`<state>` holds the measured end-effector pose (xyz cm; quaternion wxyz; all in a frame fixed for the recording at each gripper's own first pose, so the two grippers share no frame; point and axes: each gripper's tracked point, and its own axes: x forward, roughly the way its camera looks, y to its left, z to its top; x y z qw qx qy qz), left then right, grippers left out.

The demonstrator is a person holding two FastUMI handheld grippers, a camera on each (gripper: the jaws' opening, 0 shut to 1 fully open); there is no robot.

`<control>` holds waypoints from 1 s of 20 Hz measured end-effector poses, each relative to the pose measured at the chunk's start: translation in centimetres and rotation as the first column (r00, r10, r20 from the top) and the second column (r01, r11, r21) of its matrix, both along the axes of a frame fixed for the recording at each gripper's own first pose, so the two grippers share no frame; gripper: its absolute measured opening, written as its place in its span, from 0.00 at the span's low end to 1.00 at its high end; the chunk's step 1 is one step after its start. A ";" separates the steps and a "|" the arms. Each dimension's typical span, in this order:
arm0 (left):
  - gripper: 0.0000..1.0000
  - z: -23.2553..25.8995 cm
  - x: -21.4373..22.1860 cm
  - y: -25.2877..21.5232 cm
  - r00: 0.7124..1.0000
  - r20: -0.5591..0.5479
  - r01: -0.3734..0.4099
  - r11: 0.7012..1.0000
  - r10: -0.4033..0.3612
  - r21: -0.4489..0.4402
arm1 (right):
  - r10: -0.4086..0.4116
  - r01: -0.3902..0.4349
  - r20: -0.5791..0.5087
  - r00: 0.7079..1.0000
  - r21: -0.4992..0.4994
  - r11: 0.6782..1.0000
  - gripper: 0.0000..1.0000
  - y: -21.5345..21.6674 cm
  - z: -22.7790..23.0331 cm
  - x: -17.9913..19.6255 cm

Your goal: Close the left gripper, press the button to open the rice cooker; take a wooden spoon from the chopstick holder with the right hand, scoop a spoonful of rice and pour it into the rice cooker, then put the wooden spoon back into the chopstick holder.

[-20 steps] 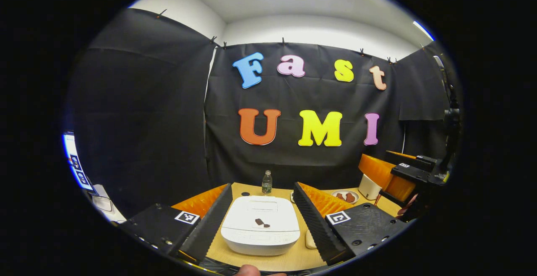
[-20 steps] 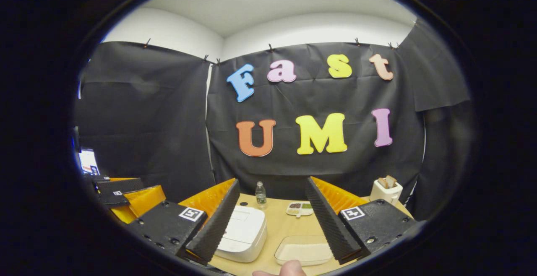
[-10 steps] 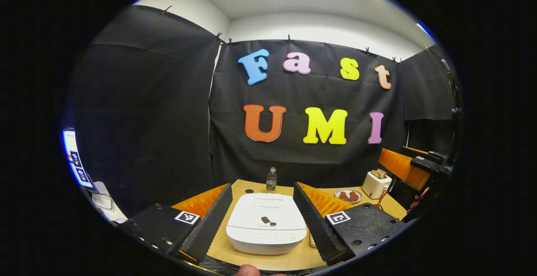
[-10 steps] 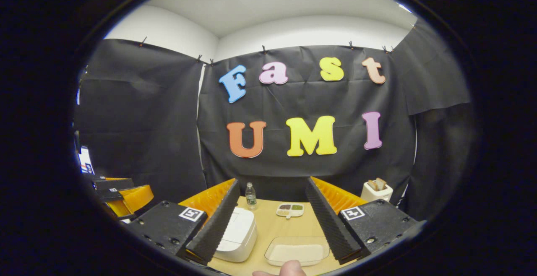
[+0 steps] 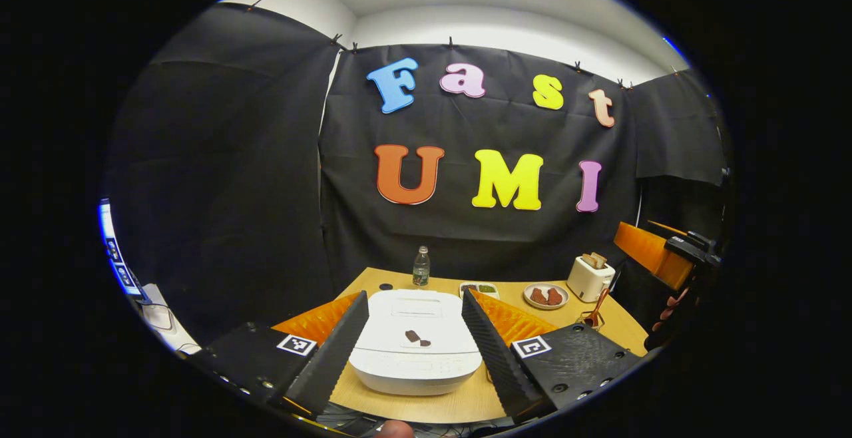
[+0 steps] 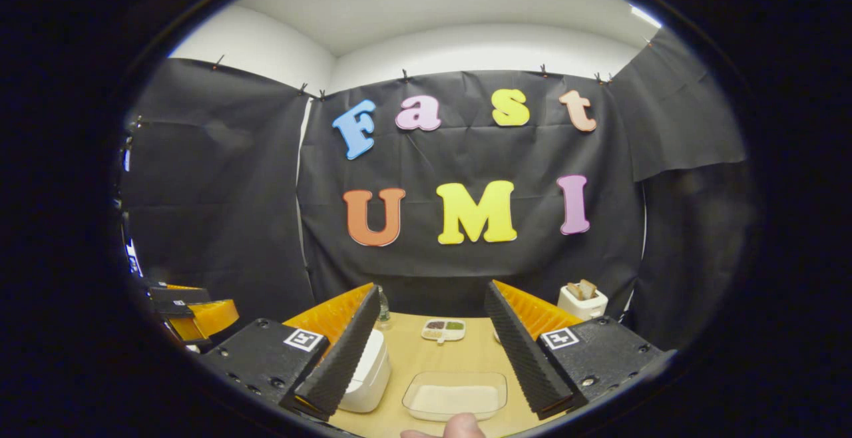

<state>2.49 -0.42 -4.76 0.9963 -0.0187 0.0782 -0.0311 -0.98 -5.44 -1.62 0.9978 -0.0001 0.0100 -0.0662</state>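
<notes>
- Left tool [image 5: 414, 351] hangs wide open and empty, its fingers flanking the closed white plastic rice cooker [image 5: 414, 348] on the wooden bench [image 5: 466, 401].
- Right tool [image 6: 432, 358], likewise open and empty, frames a clear shallow tray of white rice [image 6: 455, 395] directly ahead.

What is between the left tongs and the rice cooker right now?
Nothing visible. In the left gripper view the left tongs are open, and the closed cooker sits on the table framed between the fingers, with only bare table in front of it.

I see a wooden table [image 5: 512, 289] carrying the cooker [image 5: 414, 342], bottle [image 5: 421, 267], toaster [image 5: 589, 277], two dishes [image 5: 545, 295] [image 5: 478, 287] and a rice tray [image 6: 455, 395].
</notes>
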 end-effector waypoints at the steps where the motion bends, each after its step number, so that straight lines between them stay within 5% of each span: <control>1: 0.92 -0.1 0.1 -0.2 1.000 -0.002 0.002 1.000 -0.002 0.000 | -0.004 0.004 -0.003 1.000 0.004 1.000 0.97 -0.4 -0.1 0.0; 6: 0.92 -1.6 0.8 0.2 0.998 -0.059 0.007 1.000 -0.008 -0.008 | -0.018 0.019 -0.022 1.000 0.008 1.000 1.00 -1.8 -0.9 0.2; 12: 0.39 -4.9 3.0 0.9 0.977 -0.211 0.008 0.999 -0.017 -0.044 | -0.051 0.051 -0.043 0.998 0.006 0.999 1.00 -4.9 -1.6 0.3; 15: 0.01 -6.5 4.1 0.9 0.955 -0.294 0.003 0.997 -0.025 -0.074 | -0.079 0.080 -0.050 0.996 0.010 0.997 0.97 -6.9 -2.0 0.3; 20: 0.00 -9.0 6.9 0.1 0.927 -0.366 0.051 0.994 -0.082 -0.095 | -0.120 0.122 -0.073 0.990 0.029 0.992 1.00 -10.4 -2.8 0.5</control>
